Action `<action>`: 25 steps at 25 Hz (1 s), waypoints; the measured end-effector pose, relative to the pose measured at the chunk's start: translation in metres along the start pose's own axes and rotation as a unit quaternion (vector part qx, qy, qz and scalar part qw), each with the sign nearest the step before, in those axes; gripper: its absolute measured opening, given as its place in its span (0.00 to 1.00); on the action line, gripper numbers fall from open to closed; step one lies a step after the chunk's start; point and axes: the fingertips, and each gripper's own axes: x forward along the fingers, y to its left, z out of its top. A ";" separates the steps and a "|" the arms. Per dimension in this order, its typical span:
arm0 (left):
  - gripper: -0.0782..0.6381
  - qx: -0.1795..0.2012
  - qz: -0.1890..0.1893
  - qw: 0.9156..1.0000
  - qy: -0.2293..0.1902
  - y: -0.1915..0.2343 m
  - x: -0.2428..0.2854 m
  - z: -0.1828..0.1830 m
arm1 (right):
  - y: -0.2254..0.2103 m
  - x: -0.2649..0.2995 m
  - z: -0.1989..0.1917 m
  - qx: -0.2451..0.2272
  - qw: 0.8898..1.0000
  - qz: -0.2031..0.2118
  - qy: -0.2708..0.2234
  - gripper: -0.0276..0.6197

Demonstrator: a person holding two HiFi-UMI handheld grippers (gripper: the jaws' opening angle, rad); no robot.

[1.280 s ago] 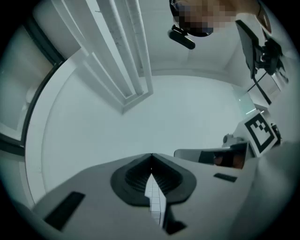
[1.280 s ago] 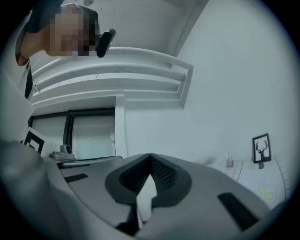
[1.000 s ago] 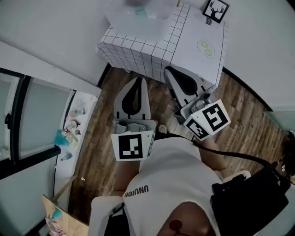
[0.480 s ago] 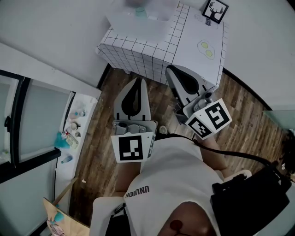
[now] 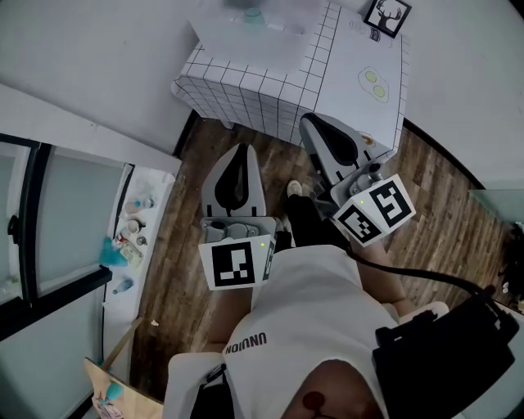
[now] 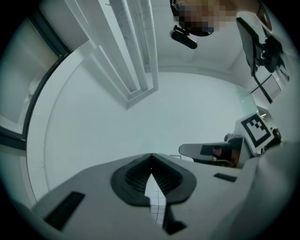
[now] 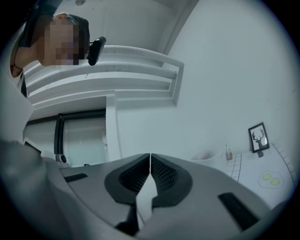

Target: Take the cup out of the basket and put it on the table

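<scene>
Left tool (image 5: 242,149) and right tool (image 5: 308,120) have shifted slightly; cup (image 5: 253,14) too blurred.

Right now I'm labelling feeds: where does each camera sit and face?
Head view: on the head, facing steeply down at the gridded table; left hand-held gripper, right hand-held gripper, shirt show.
Left gripper view: on the left one, looking along shut jaws at a wall.
Right gripper view: likewise, table at right.
Head and right gripper views share the deer picture.
</scene>
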 end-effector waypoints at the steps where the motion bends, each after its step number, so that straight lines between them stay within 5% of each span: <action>1: 0.13 -0.001 0.001 1.000 0.003 0.003 0.003 -0.002 | -0.002 0.004 -0.001 0.000 1.000 0.000 0.000 0.08; 25: 0.13 0.017 0.068 0.998 -0.008 0.074 0.203 0.018 | -0.131 0.184 0.043 -0.004 0.997 0.082 0.010 0.08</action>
